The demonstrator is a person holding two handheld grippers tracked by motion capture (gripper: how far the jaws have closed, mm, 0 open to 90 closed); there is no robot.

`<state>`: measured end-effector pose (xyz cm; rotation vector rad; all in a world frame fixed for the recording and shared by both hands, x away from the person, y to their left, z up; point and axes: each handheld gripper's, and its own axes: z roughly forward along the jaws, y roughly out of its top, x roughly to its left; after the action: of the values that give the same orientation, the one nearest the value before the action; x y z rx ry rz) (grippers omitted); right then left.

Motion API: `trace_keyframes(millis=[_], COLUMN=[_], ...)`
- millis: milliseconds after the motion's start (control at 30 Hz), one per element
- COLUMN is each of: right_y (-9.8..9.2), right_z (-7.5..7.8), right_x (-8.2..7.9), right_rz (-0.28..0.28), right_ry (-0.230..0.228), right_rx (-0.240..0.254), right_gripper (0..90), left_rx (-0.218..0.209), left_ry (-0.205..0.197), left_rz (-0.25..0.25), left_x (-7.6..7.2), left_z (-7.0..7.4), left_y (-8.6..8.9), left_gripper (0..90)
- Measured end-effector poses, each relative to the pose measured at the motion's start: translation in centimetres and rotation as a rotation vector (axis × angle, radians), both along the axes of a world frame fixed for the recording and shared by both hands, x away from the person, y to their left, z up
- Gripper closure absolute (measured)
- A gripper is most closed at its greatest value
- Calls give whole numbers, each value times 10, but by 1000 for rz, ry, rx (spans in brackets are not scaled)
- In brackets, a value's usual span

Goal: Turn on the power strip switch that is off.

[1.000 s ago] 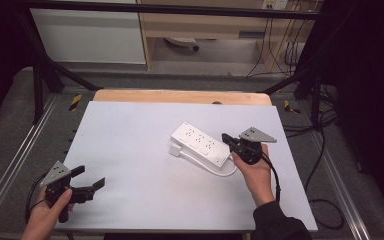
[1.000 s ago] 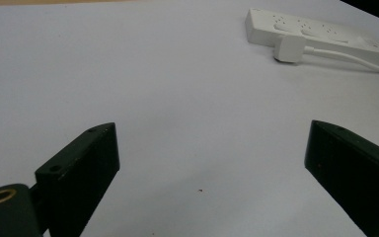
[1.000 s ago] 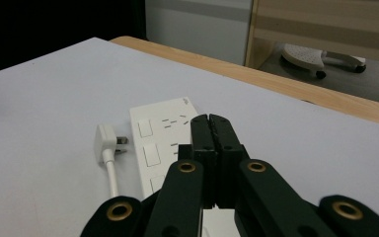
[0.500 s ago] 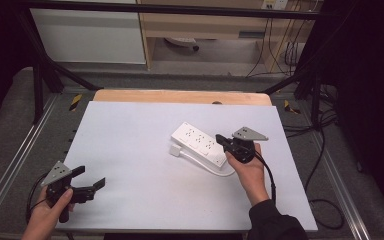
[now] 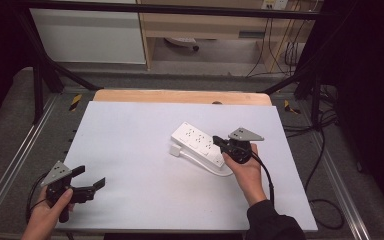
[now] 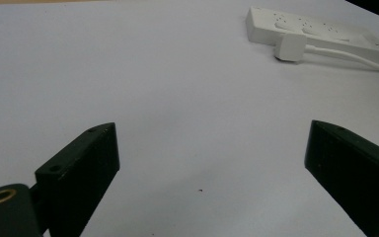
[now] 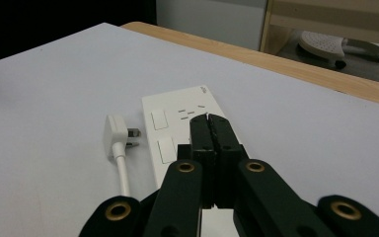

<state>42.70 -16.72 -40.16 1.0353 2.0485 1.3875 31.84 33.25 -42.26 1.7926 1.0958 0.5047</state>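
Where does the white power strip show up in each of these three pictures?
High view: power strip right of centre, at the right gripper.
Left gripper view: top right corner.
Right gripper view: centre, under the shut jaws.
Shared landmark: its white plug lying beside it.

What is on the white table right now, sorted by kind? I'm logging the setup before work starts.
Power strip, white, with its attached cord: 1
Plug on that cord, white: 1
Handheld grippers, black: 2, the left gripper open, the right gripper shut at the strip
Total: 4
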Motion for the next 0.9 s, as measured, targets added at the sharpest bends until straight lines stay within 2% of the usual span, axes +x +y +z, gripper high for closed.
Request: trace_keyframes(millis=[200,333,433,900], right_y=[2,5,11,24], right_z=[-2,-9,-17,-33], right_x=[0,2,4,13], right_rz=[6,14,23,39], right_ry=[6,35,60,108], right_rx=[-5,8,-8,-48], right_gripper=[900,900,900,900], left_rx=[-2,-4,-5,-2], left_ry=[4,3,4,7], left_rz=[1,0,-2,-6], left_x=[0,0,1,0], left_z=[0,0,0,0], left_y=[0,0,0,-1], left_gripper=[66,67,66,66])
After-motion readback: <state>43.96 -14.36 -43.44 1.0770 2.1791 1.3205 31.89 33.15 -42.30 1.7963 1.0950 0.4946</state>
